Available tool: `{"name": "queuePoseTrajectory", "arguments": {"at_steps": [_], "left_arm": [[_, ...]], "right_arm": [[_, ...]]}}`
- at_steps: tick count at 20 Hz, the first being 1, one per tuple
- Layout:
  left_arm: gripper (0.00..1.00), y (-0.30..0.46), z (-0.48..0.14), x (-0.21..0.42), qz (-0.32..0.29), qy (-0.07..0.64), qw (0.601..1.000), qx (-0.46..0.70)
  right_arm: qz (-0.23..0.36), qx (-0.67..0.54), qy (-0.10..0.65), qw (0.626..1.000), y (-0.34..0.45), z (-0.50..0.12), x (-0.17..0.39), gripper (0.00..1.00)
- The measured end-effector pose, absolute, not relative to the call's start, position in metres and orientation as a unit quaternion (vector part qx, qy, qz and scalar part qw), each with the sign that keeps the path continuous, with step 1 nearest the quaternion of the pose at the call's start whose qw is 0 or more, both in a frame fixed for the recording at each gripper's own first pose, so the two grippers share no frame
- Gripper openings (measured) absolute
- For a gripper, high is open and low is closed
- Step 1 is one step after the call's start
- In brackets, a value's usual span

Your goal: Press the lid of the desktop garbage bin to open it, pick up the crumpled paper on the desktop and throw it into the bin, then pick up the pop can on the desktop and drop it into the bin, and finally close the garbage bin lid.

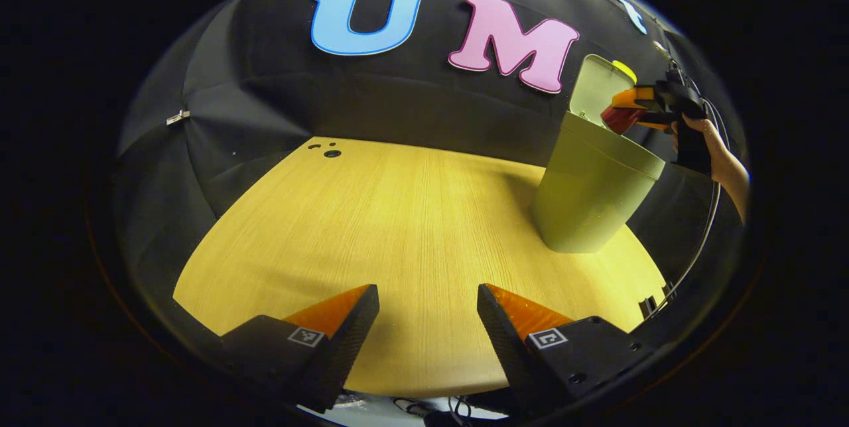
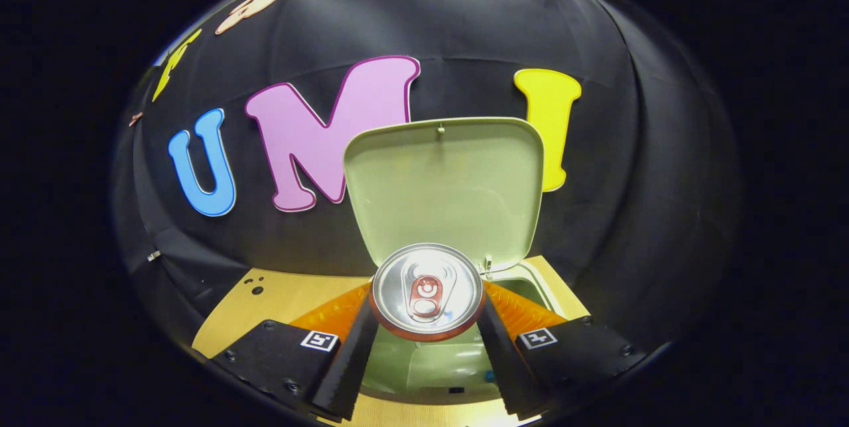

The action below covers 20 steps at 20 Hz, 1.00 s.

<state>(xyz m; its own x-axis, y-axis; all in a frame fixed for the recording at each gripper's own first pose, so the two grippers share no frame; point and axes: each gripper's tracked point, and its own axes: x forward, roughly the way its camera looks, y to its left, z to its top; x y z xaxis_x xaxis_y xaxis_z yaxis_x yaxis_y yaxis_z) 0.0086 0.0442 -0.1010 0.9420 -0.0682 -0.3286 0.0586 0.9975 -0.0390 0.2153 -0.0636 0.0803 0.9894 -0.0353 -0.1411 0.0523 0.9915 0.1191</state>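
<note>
The bin (image 1: 590, 195) stands near the far right corner of the table (image 1: 398, 228), and its lid (image 2: 444, 188) is swung up and open, so the first step looks done. No crumpled paper lies on the bare wood that the left gripper view covers, which suggests it is already inside the bin, though the pictures do not show the bin's bottom well enough to confirm that.

The can (image 2: 428, 291) is the thing in hand now. In the right gripper view the right gripper (image 2: 428, 321) clamps it, one finger pressed on each side, top end with the pull tab facing the camera. The can hangs directly over the bin's open mouth, with the raised lid just behind it. The left gripper view shows the same from the side: the can (image 1: 620, 119) held by the right gripper (image 1: 630, 112), with a hand (image 1: 719, 155) behind it, over the bin's rim in front of the lid.

The left gripper (image 1: 428, 321) hovers over the near edge of the table, its fingers spread apart with nothing between them.

By my reading, the task is well past halfway. What is left is to let go of the can so it drops in, then push the lid down shut.
</note>
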Motion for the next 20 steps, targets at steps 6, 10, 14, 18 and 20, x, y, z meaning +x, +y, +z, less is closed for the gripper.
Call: {"name": "queuePoseTrajectory", "arguments": {"at_steps": [6, 10, 14, 18, 20], "left_arm": [[0.96, 0.045, -0.112, 0.003, -0.018, 0.180, 0.983, -0.027], [0.96, 0.049, -0.116, -0.002, -0.011, 0.183, 0.983, -0.023], [0.96, 0.052, -0.119, -0.001, -0.004, 0.185, 0.982, -0.030], [0.96, 0.054, -0.120, -0.001, 0.003, 0.187, 0.982, -0.030], [0.96, 0.056, -0.124, -0.001, 0.011, 0.190, 0.981, -0.028]], "right_arm": [[-0.026, 0.055, 0.075, 0.995, -0.067, 0.079, 0.223, 0.85], [-0.034, 0.051, 0.060, 0.996, -0.071, 0.092, 0.226, 0.94], [-0.039, 0.031, 0.026, 0.998, -0.077, 0.125, 0.228, 0.95], [-0.042, 0.009, -0.025, 0.999, -0.080, 0.174, 0.229, 0.95], [-0.039, -0.004, -0.047, 0.998, -0.078, 0.198, 0.230, 0.95]]}}
